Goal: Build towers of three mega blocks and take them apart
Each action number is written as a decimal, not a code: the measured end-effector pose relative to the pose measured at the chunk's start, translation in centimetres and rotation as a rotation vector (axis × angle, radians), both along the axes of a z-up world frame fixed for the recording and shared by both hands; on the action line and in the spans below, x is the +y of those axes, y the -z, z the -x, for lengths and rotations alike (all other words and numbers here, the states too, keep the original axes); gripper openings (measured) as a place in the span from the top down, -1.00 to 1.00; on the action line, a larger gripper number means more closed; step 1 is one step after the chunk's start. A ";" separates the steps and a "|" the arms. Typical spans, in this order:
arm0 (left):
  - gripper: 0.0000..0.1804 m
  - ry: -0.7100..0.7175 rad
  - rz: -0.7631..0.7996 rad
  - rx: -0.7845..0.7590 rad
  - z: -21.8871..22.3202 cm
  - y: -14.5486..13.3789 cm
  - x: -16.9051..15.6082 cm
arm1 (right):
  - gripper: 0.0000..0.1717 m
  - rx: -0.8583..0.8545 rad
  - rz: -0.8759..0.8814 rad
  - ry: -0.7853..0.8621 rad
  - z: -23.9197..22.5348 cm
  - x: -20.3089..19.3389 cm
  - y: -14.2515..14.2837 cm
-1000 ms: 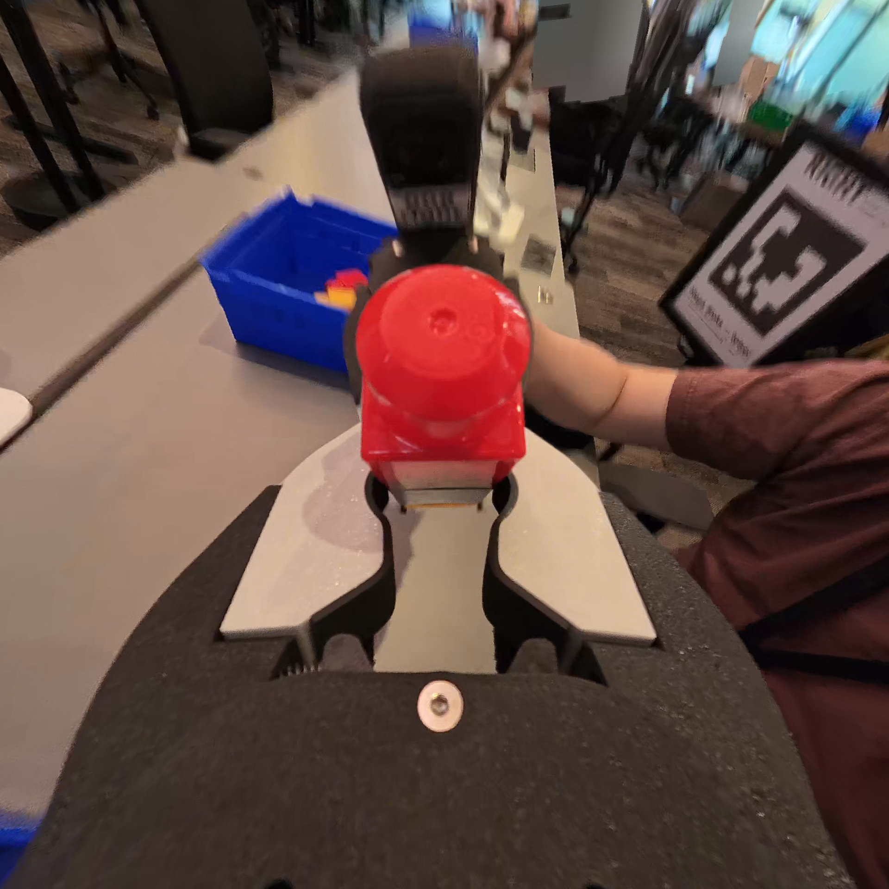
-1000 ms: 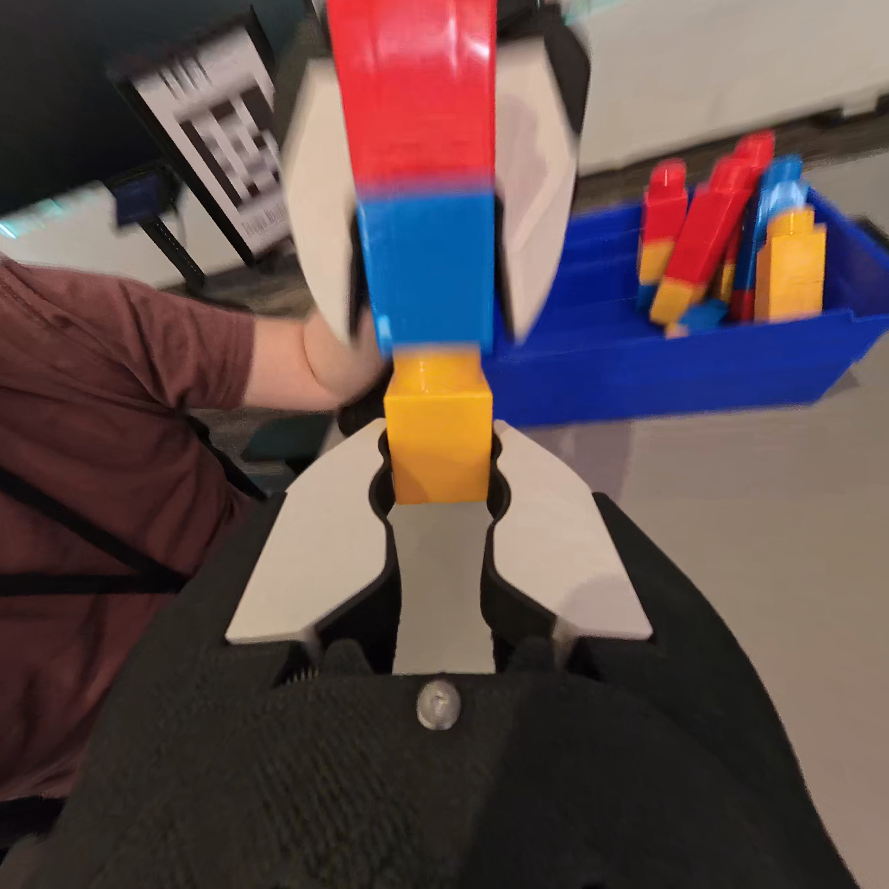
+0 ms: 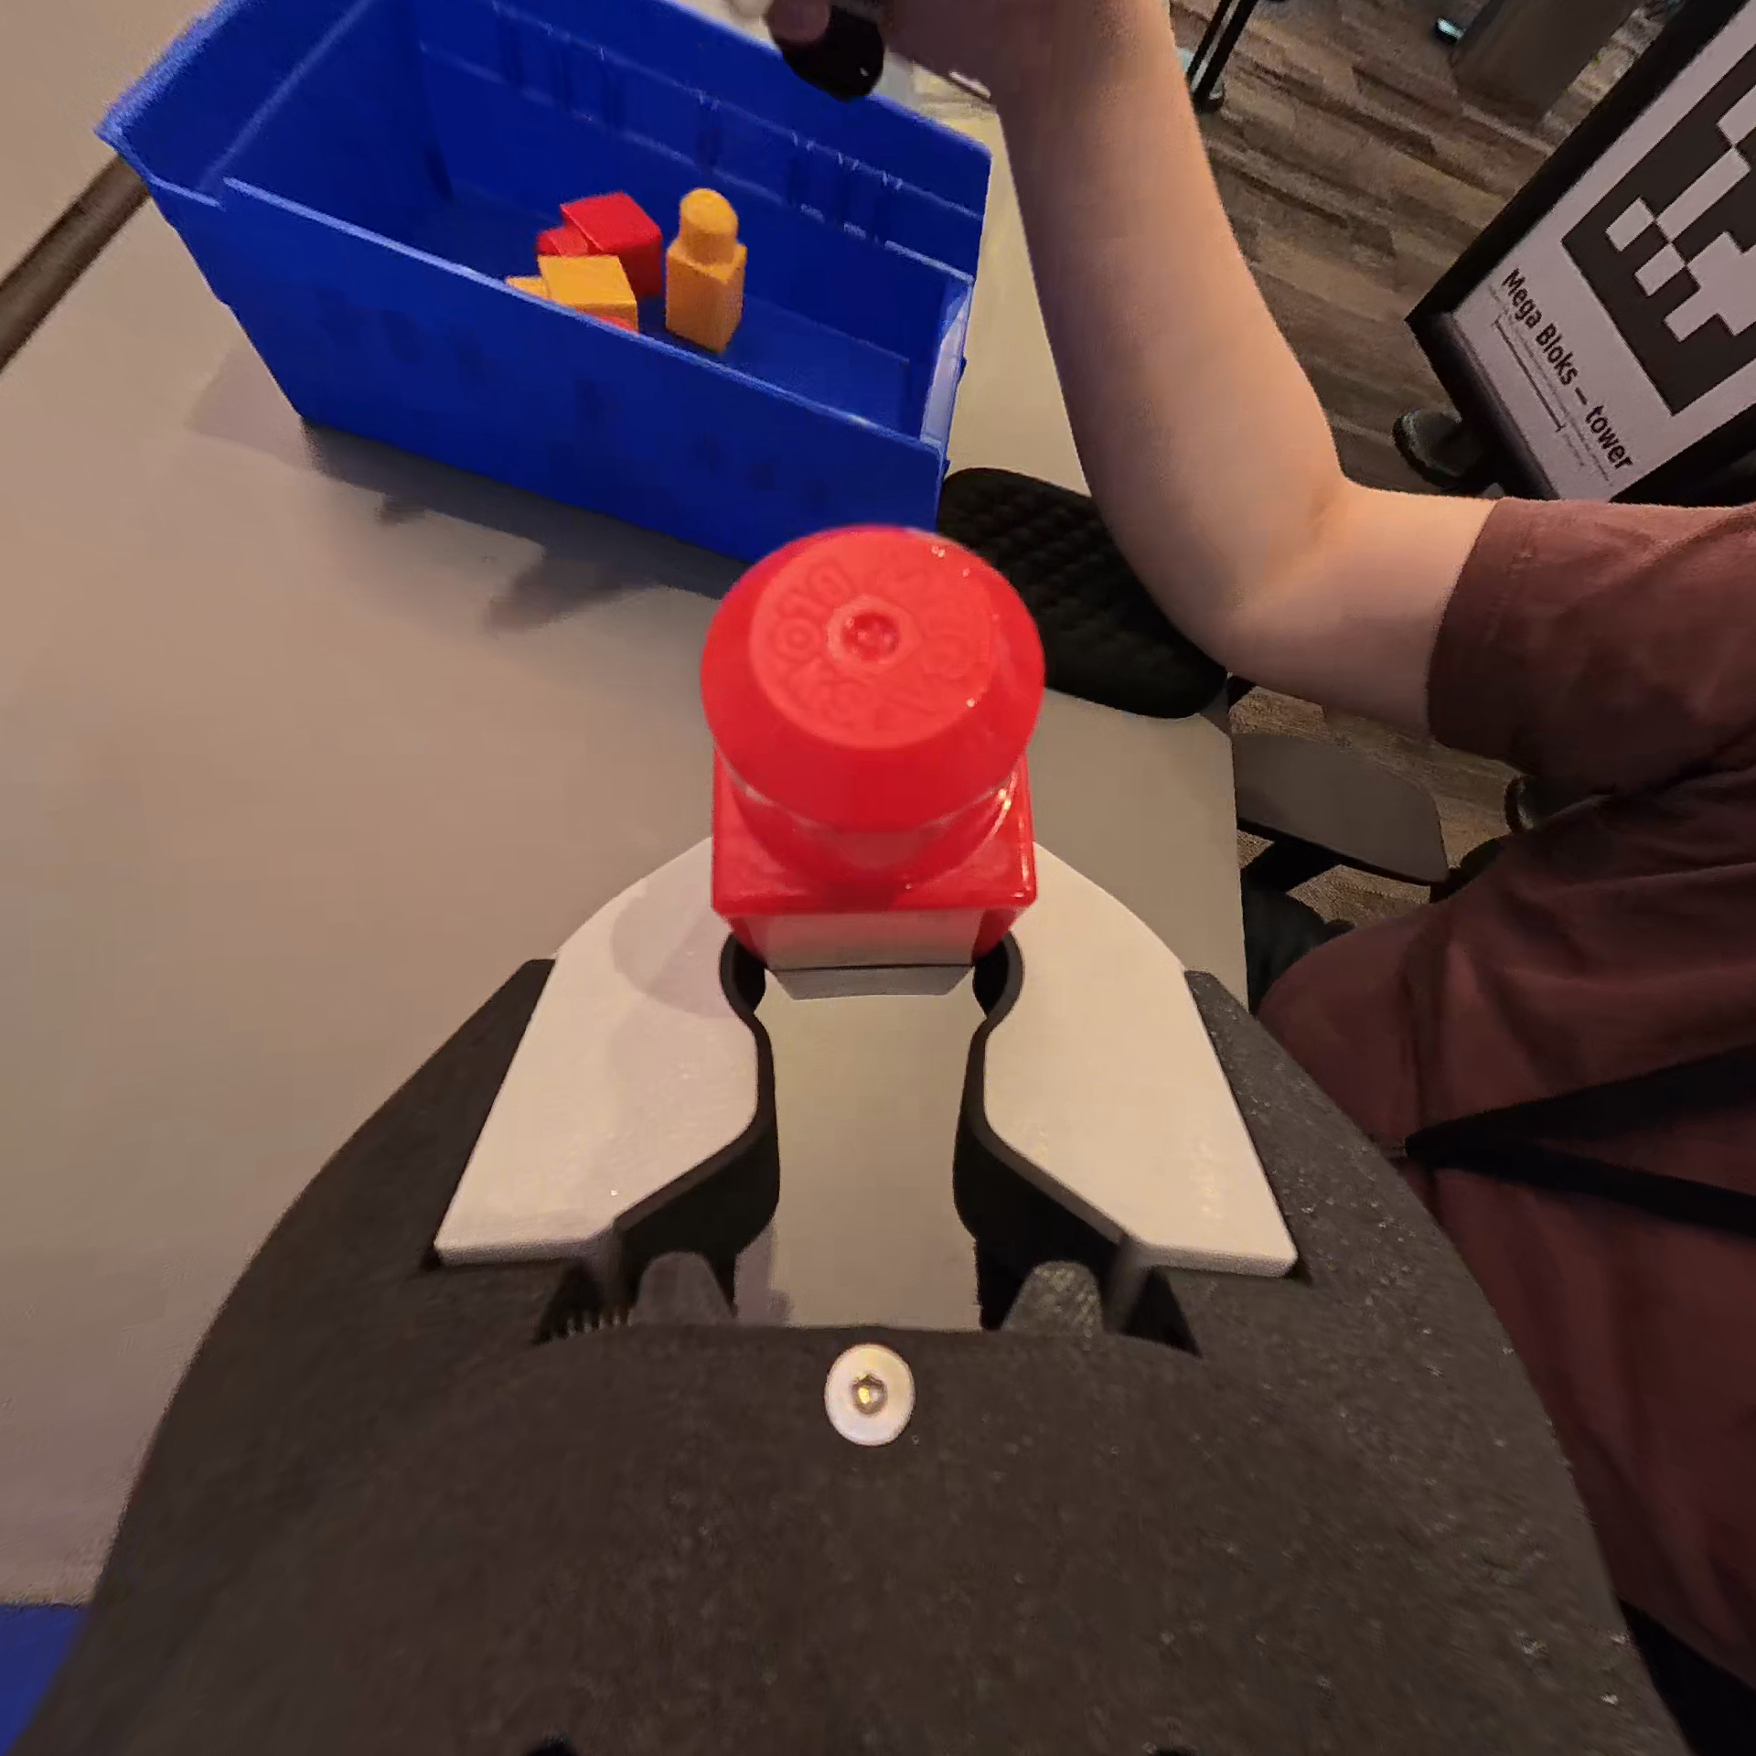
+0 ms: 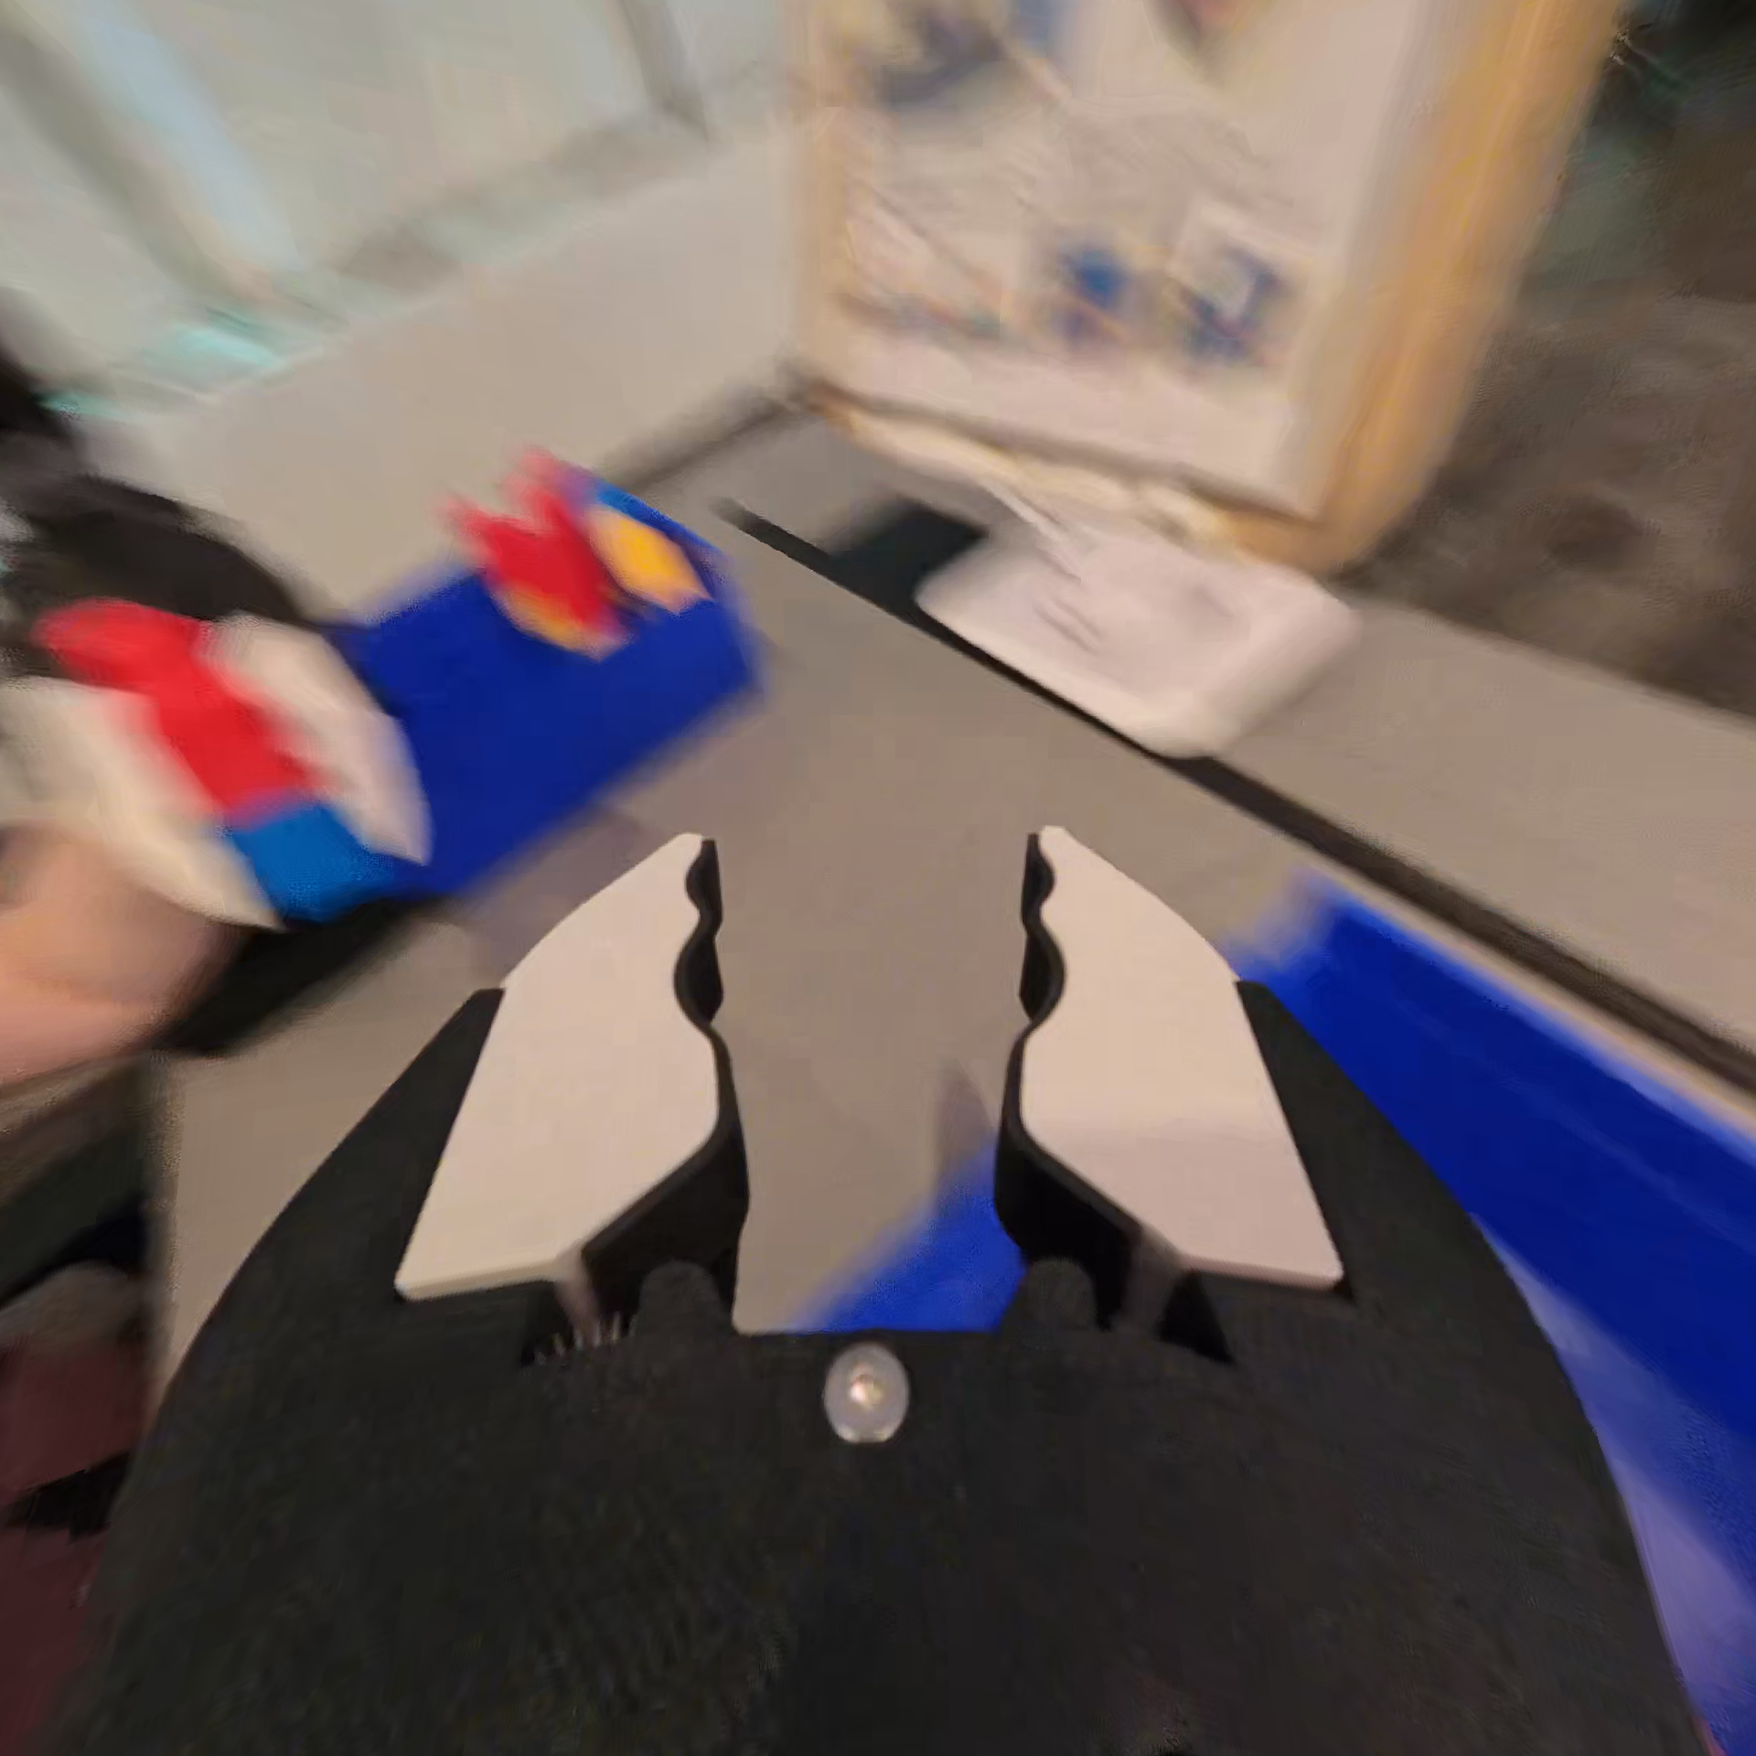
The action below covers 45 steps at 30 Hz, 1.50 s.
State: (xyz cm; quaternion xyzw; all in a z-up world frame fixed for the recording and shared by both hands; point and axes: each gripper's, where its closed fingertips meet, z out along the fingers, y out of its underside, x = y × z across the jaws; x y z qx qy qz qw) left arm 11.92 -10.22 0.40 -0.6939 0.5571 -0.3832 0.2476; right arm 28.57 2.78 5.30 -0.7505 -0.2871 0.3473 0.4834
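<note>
My left gripper [image 3: 869,888] is shut on a red mega block [image 3: 869,722], stud towards the camera, held above the grey table [image 3: 333,760]. The right wrist view shows the left gripper [image 4: 219,760] blurred at the far left, holding the red block [image 4: 190,703] with a blue block [image 4: 304,865] still joined under it. My right gripper [image 4: 869,846] is open and empty, above the table. A blue bin [image 3: 570,399] holds loose red and yellow blocks, one yellow block [image 3: 705,271] upright.
A second blue bin [image 4: 532,703] with built towers stands at the left in the right wrist view. A blue bin wall [image 4: 1520,1093] lies at the lower right. A white tray [image 4: 1140,627] sits behind. A person's arm [image 3: 1188,380] reaches over the table; a framed marker board [image 3: 1615,238] stands at the right.
My right gripper opened and swung away from the stack; the yellow block it gripped is no longer between its pads. My left gripper kept the red block and tipped down towards the table.
</note>
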 end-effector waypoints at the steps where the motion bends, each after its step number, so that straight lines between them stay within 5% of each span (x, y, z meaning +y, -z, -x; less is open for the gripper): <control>1: 0.54 0.000 0.004 0.007 -0.1 0.2 0.0 | 0.28 0.127 -0.054 -0.155 3.9 -2.0 -2.5; 4: 0.54 -0.006 0.032 0.014 -0.3 0.5 -0.1 | 0.29 0.246 -0.040 -0.462 12.1 -7.0 -4.4; 10: 0.54 -0.009 0.069 0.004 -0.2 0.4 -0.1 | 0.23 0.039 -0.031 -0.596 19.3 -10.2 0.1; 12: 0.54 -0.004 0.071 0.026 -0.1 0.7 -0.3 | 0.56 0.059 -0.015 -0.679 20.1 -11.4 0.4; 13: 0.55 0.005 0.063 0.034 -0.1 0.9 -0.4 | 0.57 0.075 -0.005 -0.694 20.2 -11.7 0.2; 26: 0.54 0.011 0.161 -0.061 -0.8 -0.2 -0.6 | 0.58 0.179 0.049 -0.636 20.5 -11.1 -1.0; 33: 0.54 -0.074 0.202 -0.340 -2.1 -3.5 1.3 | 0.57 0.381 0.016 -0.543 19.3 -9.4 -3.3; 45: 0.54 -0.143 0.172 -0.484 -3.2 -3.7 2.6 | 0.58 0.478 0.014 -0.473 17.9 -7.9 -4.1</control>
